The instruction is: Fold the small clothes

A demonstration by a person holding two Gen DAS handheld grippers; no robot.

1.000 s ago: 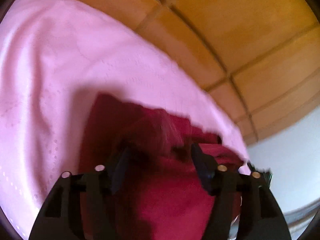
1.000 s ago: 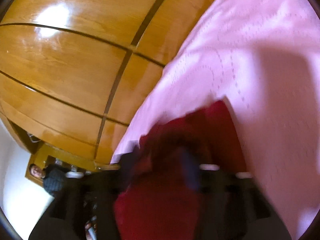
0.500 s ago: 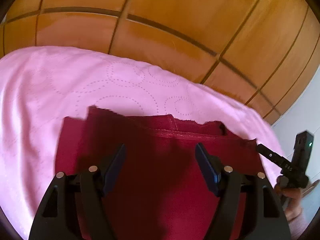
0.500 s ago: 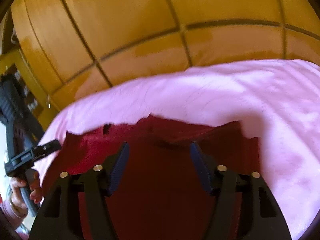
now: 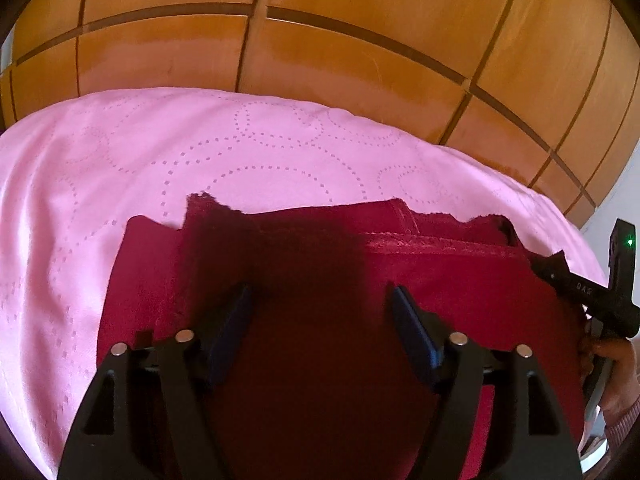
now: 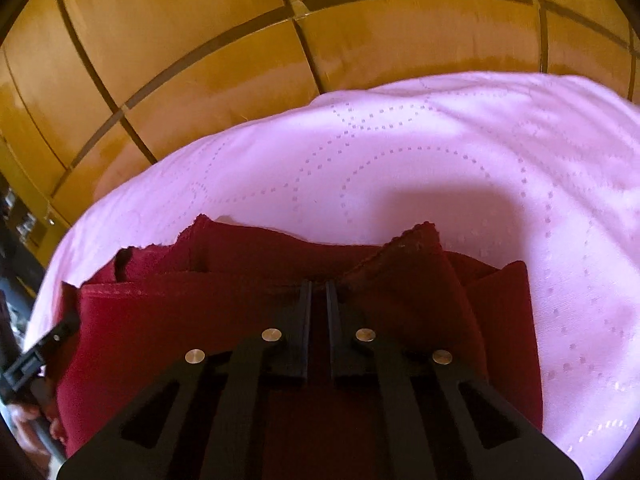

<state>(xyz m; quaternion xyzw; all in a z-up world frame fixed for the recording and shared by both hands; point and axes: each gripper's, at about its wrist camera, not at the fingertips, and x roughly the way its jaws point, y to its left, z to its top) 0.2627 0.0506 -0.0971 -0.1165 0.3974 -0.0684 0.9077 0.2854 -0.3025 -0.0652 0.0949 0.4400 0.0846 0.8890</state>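
Hand-held gripper (image 5: pixel 320 300) above red garment (image 5: pixel 460 280)

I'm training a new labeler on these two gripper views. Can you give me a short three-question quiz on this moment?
1. True or false: the left gripper is open above the red garment.
2. How does the right gripper stand?
A. wide open
B. shut, or nearly, at a fold of the red garment
C. out of view
3. Fill in: the garment lies on a ____ bedspread stitched with dotted circles, in front of wooden panels.

Key: 1 true; 2 B; 3 pink.
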